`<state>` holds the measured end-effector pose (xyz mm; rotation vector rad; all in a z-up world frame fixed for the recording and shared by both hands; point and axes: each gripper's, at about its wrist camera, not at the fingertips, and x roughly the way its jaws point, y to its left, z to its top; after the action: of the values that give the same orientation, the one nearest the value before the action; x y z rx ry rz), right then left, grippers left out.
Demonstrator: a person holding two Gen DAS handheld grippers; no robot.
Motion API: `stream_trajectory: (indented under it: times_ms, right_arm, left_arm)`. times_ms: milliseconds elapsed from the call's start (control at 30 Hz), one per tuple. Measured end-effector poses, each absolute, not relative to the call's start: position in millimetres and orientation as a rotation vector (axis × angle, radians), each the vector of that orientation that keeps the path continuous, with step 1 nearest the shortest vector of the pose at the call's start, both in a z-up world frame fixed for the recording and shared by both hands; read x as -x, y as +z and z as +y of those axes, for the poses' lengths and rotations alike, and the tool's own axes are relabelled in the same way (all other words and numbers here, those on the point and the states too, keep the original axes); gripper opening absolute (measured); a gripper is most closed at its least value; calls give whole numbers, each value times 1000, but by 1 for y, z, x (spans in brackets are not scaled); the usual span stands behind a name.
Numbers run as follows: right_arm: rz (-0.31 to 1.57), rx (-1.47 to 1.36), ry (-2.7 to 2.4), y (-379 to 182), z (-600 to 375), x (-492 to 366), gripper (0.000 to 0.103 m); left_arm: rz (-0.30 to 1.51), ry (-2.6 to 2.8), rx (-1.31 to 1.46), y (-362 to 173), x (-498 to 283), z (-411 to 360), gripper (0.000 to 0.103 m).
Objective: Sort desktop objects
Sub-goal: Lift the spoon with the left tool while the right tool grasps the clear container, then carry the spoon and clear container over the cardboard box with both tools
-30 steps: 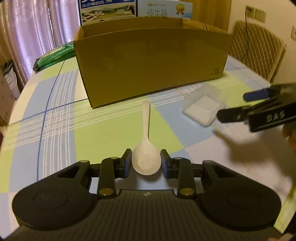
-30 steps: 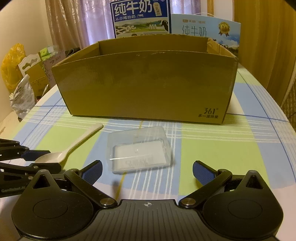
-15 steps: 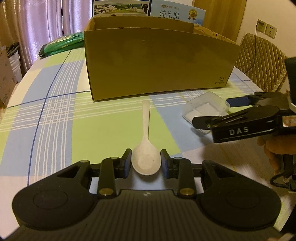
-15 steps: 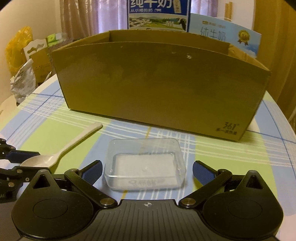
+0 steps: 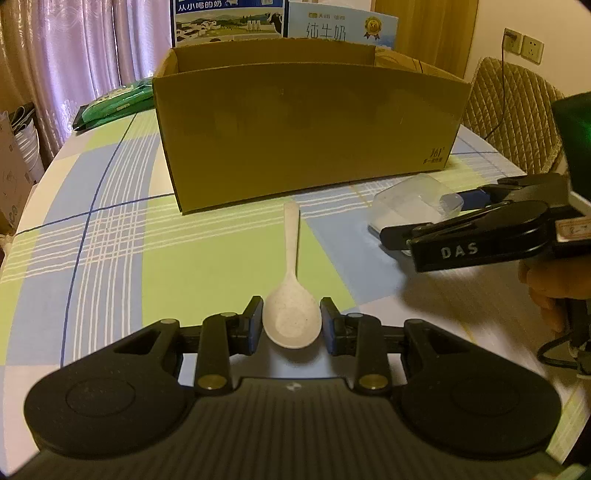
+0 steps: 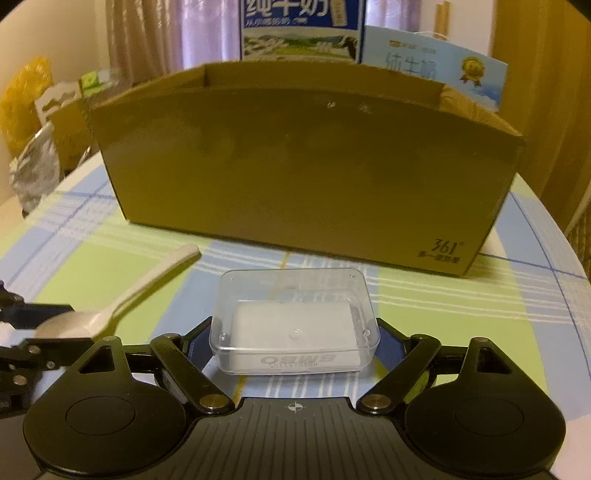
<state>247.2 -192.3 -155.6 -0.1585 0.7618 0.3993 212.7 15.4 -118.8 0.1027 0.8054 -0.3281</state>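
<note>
A cream plastic spoon points handle-first at the open cardboard box. My left gripper is shut on the spoon's bowl, a pad pressing each side. A clear plastic box with a white block inside sits just in front of the cardboard box, right of the spoon. My right gripper is shut on the clear box, its blue pads against both short sides. In the left wrist view the right gripper straddles the clear box.
Two milk cartons stand behind the cardboard box. A green packet lies at the table's far left and a quilted chair stands at the far right. Bags sit beyond the checked tablecloth's left edge. A hand holds the right gripper.
My right gripper moved forward around the clear plastic box and its fingers came together onto it. The left gripper kept hold of the spoon and shifted slightly.
</note>
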Motion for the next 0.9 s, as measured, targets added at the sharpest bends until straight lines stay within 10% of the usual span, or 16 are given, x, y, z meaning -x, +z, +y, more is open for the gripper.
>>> stream_trajectory:
  times_ms: [900]
  right_arm:
    - [685,47,352,-81,-253,-174,83]
  left_arm:
    - [713,-338,-30,-40,-167,-4,27]
